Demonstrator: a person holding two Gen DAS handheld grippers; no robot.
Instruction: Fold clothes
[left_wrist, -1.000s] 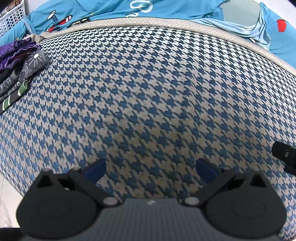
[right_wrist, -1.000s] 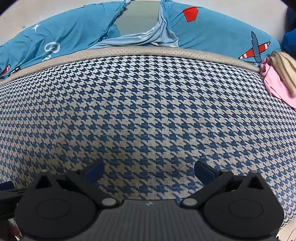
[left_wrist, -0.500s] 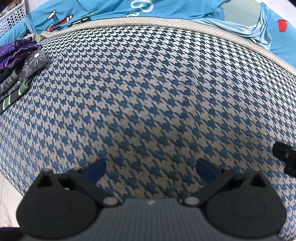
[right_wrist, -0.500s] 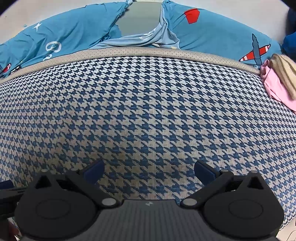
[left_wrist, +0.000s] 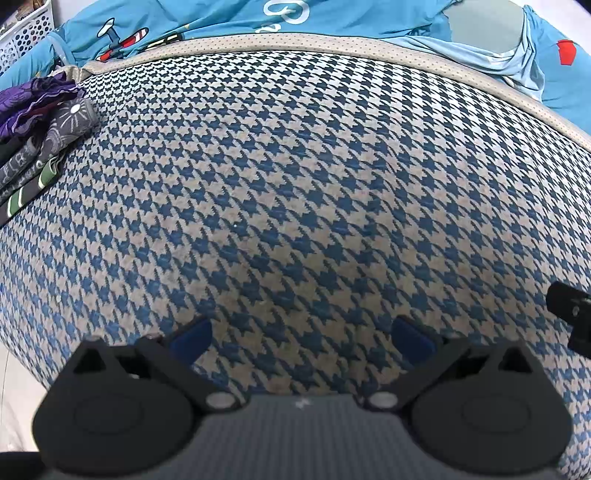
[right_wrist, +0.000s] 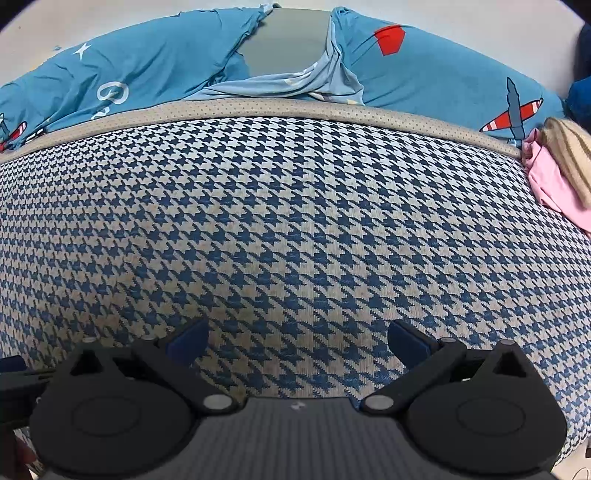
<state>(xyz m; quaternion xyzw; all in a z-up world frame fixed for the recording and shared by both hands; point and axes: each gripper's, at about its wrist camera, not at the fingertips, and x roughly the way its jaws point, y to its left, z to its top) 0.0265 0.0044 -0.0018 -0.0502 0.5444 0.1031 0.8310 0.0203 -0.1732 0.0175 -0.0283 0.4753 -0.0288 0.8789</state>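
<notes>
A blue garment with red plane prints lies rumpled across the far edge of the houndstooth cushion. My left gripper hangs open over the cushion's near edge with nothing between its blue-padded fingers. In the right wrist view my right gripper is likewise open and empty, low over the near part of the cushion. A piece of the right gripper shows at the right edge of the left wrist view.
A stack of folded dark and purple clothes sits at the cushion's left side. A pink garment and a beige striped one lie at its right edge. A white perforated basket stands far left.
Both views have shifted slightly: the cushion and blue garment sit a little lower in frame, so both grippers have tilted or crept a touch. The jaws stay as wide as before.
</notes>
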